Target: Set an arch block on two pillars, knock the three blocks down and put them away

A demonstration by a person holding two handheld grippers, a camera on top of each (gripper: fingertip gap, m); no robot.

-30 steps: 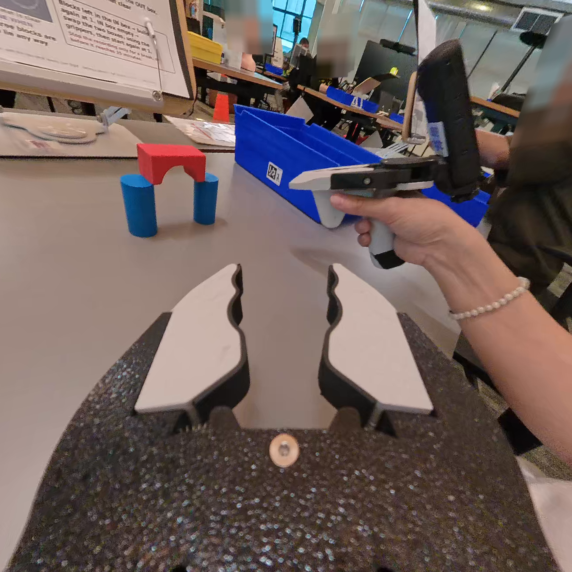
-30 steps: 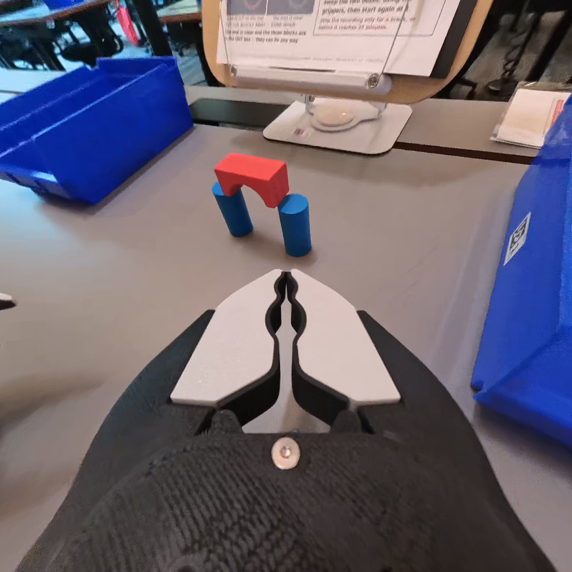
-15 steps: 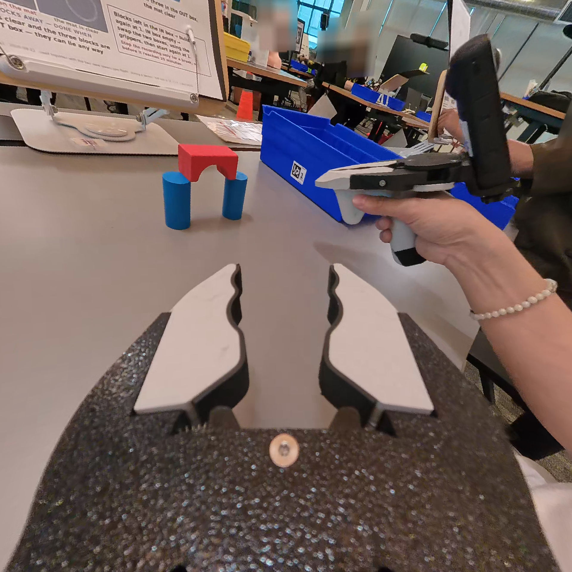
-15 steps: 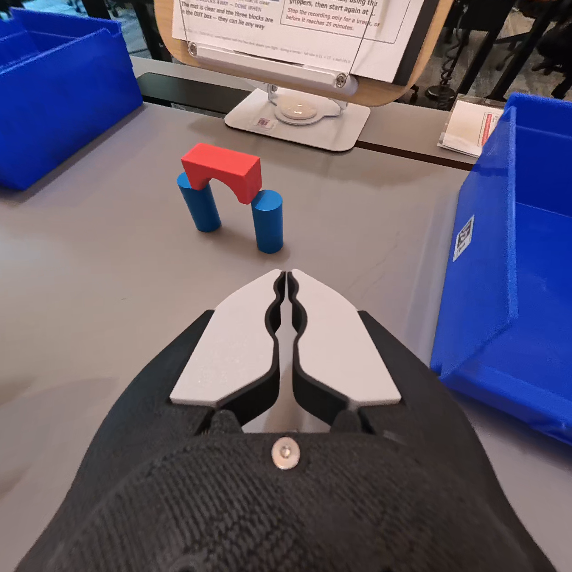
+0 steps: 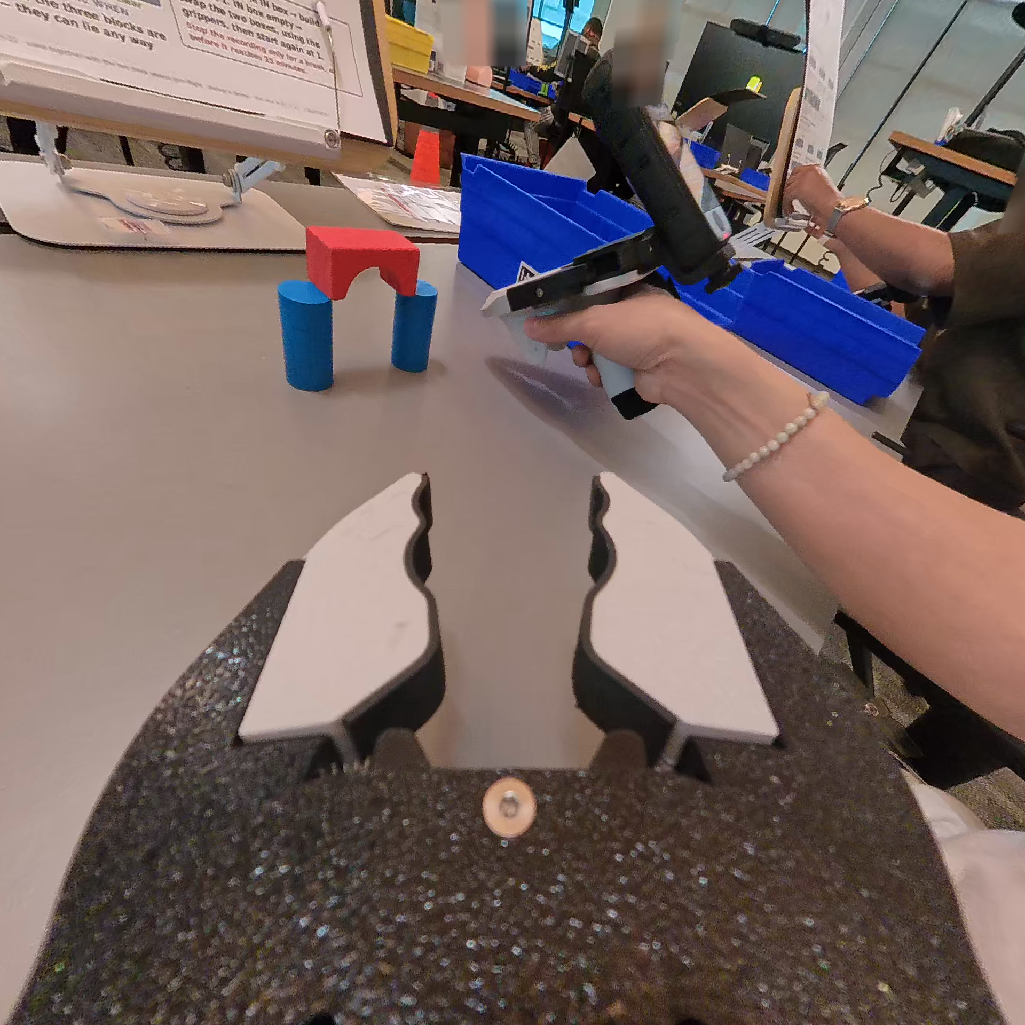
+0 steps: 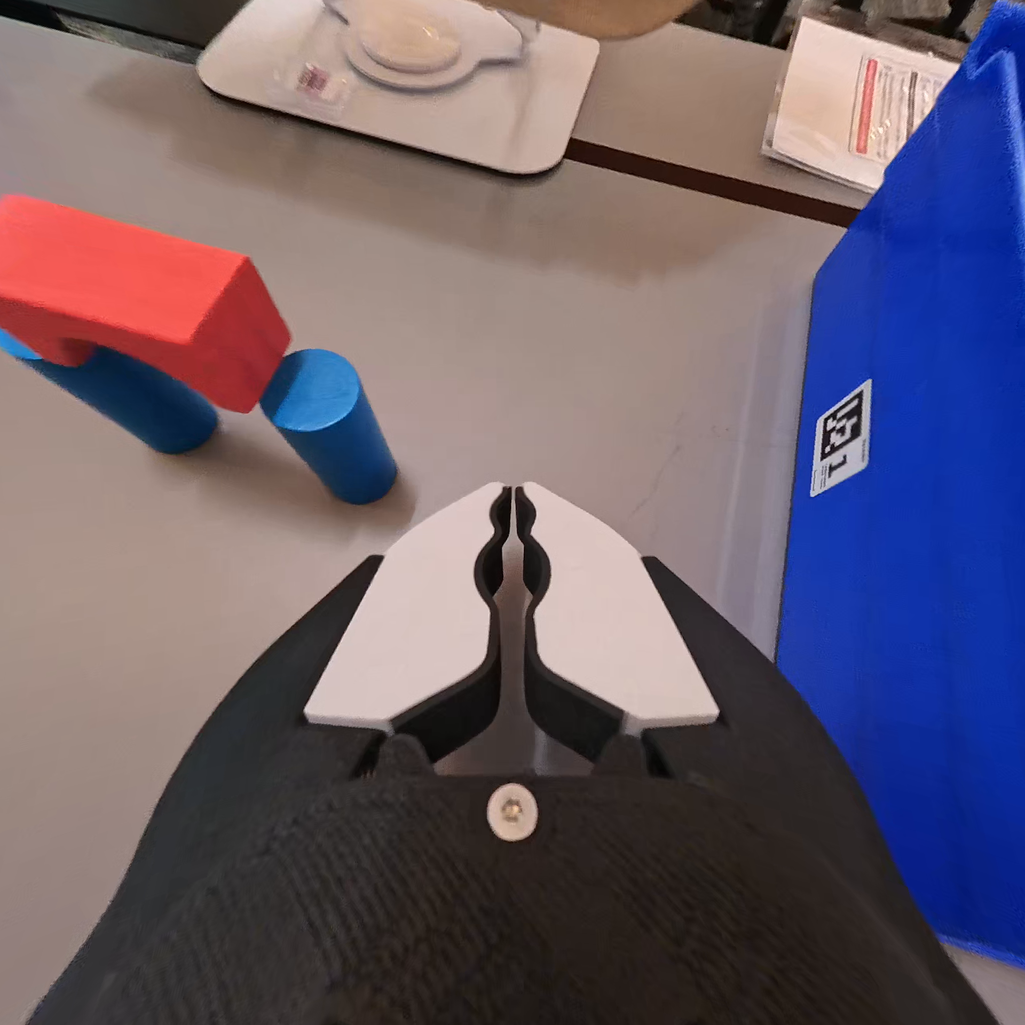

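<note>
- Since half a second ago, our right gripper (image 6: 511, 488) has come closer to the block arch, which now sits larger and up to the left in the right wrist view; our left gripper (image 5: 510, 480) has barely shifted.
- We see the right one's jaws closed almost tip to tip, holding nothing, poised above the grey table (image 6: 554, 344).
- Just ahead and left of those tips stands the nearer blue cylinder (image 6: 333, 424), apart from them; the red arch block (image 6: 133, 299) rests across it and the farther blue cylinder (image 6: 127, 405).
- To our right rises the blue bin (image 6: 915, 499), near but not touching.
- Our left jaws stand wide apart and empty, with bare table between them.
- From the left wrist view the arch lies well ahead and left, the right gripper beside it.
</note>
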